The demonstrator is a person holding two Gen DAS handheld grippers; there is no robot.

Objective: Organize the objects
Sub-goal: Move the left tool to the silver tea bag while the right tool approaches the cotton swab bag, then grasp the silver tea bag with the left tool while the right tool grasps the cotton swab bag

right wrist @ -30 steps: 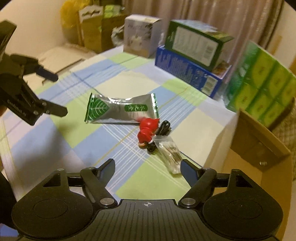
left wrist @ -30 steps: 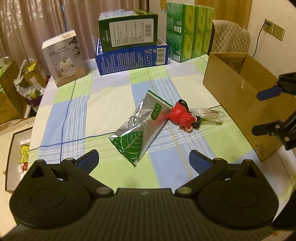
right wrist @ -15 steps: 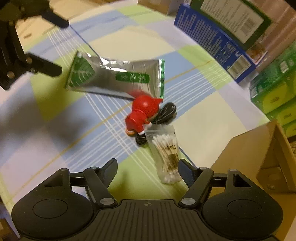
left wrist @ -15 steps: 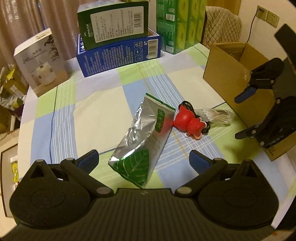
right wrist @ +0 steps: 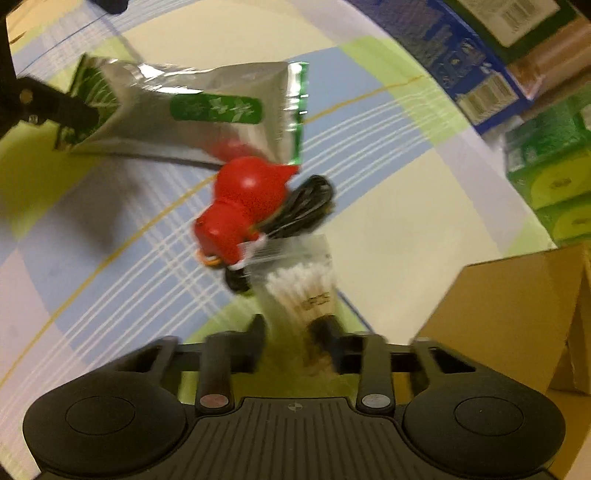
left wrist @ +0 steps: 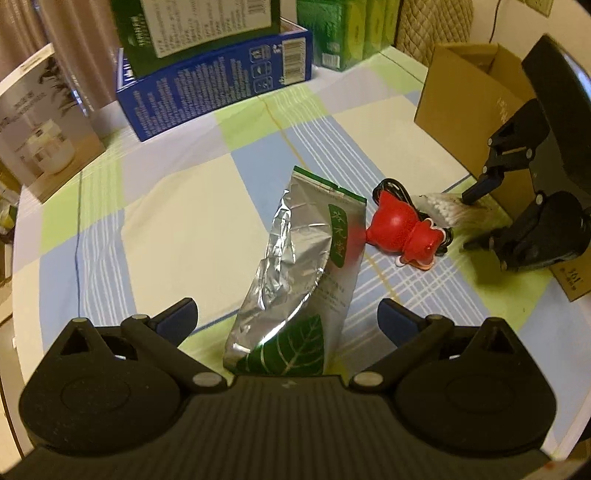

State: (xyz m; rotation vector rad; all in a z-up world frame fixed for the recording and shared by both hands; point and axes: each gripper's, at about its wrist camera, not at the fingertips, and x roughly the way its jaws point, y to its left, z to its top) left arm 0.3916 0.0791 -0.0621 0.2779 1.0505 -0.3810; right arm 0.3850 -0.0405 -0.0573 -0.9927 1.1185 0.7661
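Observation:
A silver pouch with green leaf print [left wrist: 303, 266] lies on the checked tablecloth. My left gripper [left wrist: 286, 310] hangs open over its near end, one finger on each side and neither touching. A red toy figure [left wrist: 399, 232] lies on a coiled black cable [left wrist: 391, 184] beside the pouch. Next to them is a clear bag of cotton swabs [right wrist: 303, 288]. My right gripper [right wrist: 291, 328] points down at it with its jaws closing, the bag's near end pinched between them. The picture there is blurred. The left gripper's finger [right wrist: 55, 107] shows by the pouch [right wrist: 192, 110].
An open cardboard box [left wrist: 465, 88] stands just right of the swab bag [left wrist: 439, 210]. At the table's back are a blue box [left wrist: 214, 85] with a green box [left wrist: 199, 26] on top, green packs [left wrist: 343, 33] and a white box [left wrist: 44, 122].
Both grippers came down closer to the table. The left now straddles the pouch's near end. The right one's jaws went from wide apart to narrow around the swab bag.

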